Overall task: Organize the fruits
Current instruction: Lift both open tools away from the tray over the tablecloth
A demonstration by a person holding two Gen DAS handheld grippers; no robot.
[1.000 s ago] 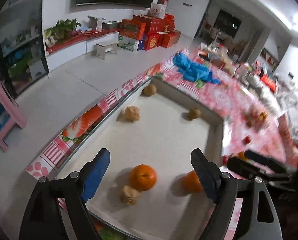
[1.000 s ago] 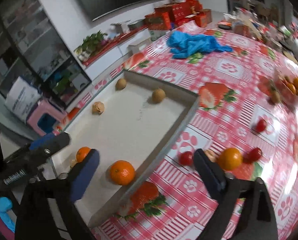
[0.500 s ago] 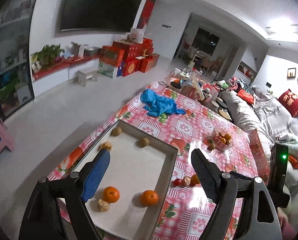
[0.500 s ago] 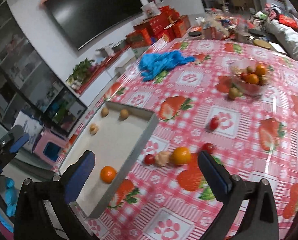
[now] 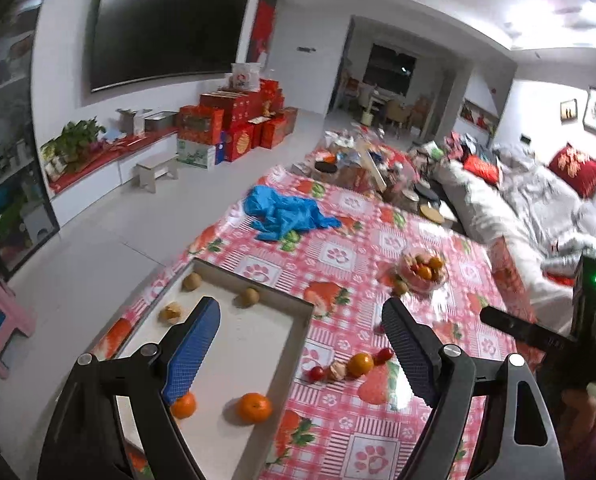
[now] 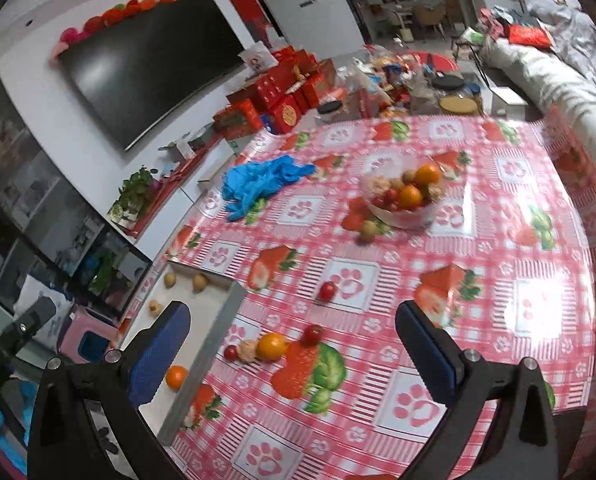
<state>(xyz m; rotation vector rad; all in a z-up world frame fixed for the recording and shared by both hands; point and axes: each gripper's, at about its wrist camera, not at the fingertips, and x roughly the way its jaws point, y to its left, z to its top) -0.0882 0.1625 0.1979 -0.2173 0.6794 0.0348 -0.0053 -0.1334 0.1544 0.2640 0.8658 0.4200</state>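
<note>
- Both grippers hang high above the table (image 6: 498,264), jaws spread wide and holding nothing: the left gripper (image 5: 298,344) over the tray (image 5: 298,322), the right gripper (image 6: 294,344) over the cloth just beside it.
- Fruit sits in 3 places. In the tray: 2 oranges (image 5: 253,408) at the near end and 3 brownish fruits (image 5: 251,297) at the far end. Loose on the cloth beside the tray wall: a row of 4, a small red one, a pale lumpy one, an orange (image 6: 272,346) and another red one (image 6: 313,334). Further out, 1 lone red fruit (image 6: 327,291), then the clear bowl (image 6: 402,216), heaped, with 1 brown fruit (image 6: 368,230) just outside it.
- Relative to the jaws, nothing lies between them yet. In the right view the row of 4 appears in the gap, but well below it, I'd say, not within reach.
- What could go wrong, to my eye: the 4 in the row touch or nearly touch, so closing on the orange may nudge its neighbours, and round fruit rolls freely on glossy cloth.
- The little red ones look soft; a hard squeeze could split them.
- The tray wall stands just beside the row, so a finger coming down on that side might catch the rim.
- The far scene is smeared, so I can't tell every fruit's kind in the bowl.
</note>
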